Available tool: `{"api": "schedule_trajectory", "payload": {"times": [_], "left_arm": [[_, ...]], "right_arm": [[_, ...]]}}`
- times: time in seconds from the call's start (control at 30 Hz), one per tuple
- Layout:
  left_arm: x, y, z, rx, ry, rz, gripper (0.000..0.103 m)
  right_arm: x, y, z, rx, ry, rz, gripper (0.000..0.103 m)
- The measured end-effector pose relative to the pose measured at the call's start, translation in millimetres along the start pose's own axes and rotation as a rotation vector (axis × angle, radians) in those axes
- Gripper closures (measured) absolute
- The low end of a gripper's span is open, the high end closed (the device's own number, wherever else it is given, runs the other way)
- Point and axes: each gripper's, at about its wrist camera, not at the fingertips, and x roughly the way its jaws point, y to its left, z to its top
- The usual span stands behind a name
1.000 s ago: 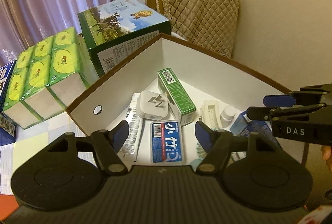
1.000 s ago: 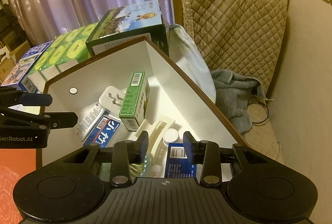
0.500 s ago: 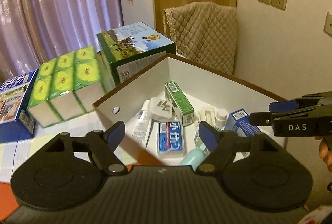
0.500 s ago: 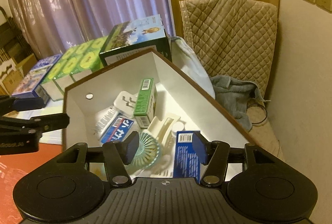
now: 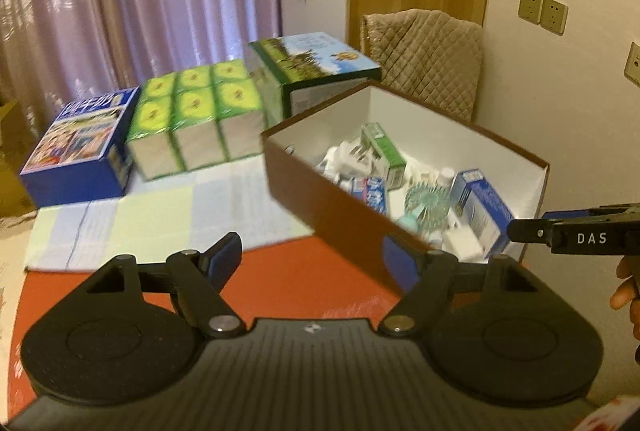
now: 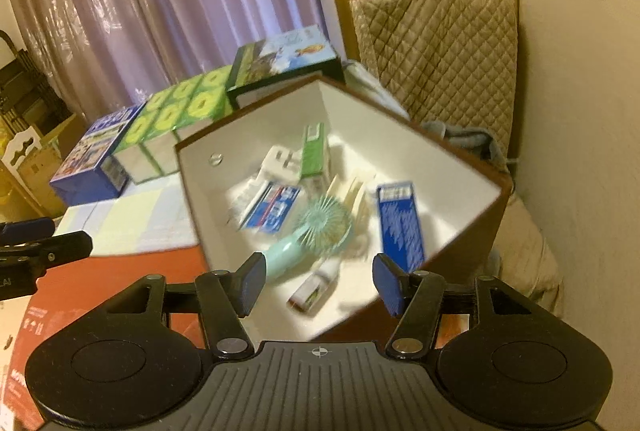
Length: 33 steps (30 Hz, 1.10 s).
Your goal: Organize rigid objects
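Observation:
A brown box with white inside (image 5: 332, 215) (image 6: 196, 183) holds several small items. Among them are a green carton (image 5: 384, 147) (image 6: 314, 151), a blue toothpaste box (image 5: 370, 193) (image 6: 274, 205), a mint hand fan (image 6: 320, 227) (image 5: 426, 207), a blue carton (image 6: 400, 223) (image 5: 480, 207) and a small bottle (image 6: 316, 287). My left gripper (image 5: 312, 255) is open and empty over the orange surface, short of the box's near wall. My right gripper (image 6: 320, 281) is open and empty above the box's near corner; its tip (image 5: 516, 229) shows at the right edge of the left wrist view.
Left of the box stand a green tissue multipack (image 5: 196, 119), a blue carton (image 5: 80, 147) and a green milk case (image 5: 316, 71). A checked cloth (image 5: 160, 215) lies over the orange surface (image 5: 300, 279). A quilted chair (image 6: 440, 59) stands behind, by the wall.
Both grippers have drawn back and up from inside the box, which now looks smaller and farther away. The right jaws have spread wider. The fan has come into view.

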Motion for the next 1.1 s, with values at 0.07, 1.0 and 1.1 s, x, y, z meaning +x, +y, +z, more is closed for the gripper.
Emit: {"api": "schedule_trajectory", "payload": {"times": [0.07, 1.0, 1.1], "left_arm": [[-13, 8, -13, -0.013, 0.007, 0.014, 0.028], [-177, 73, -176, -0.128, 0.095, 0.079, 0.029], [-188, 73, -187, -0.129, 0.097, 0.083, 0.029]], "right_arm": [[-4, 12, -11, 0.003, 0.025, 0.007, 0.047], [-95, 157, -183, -0.134, 0.137, 0.077, 0.031], [-106, 163, -193, -0.139, 0.139, 0.078, 0.031]]}}
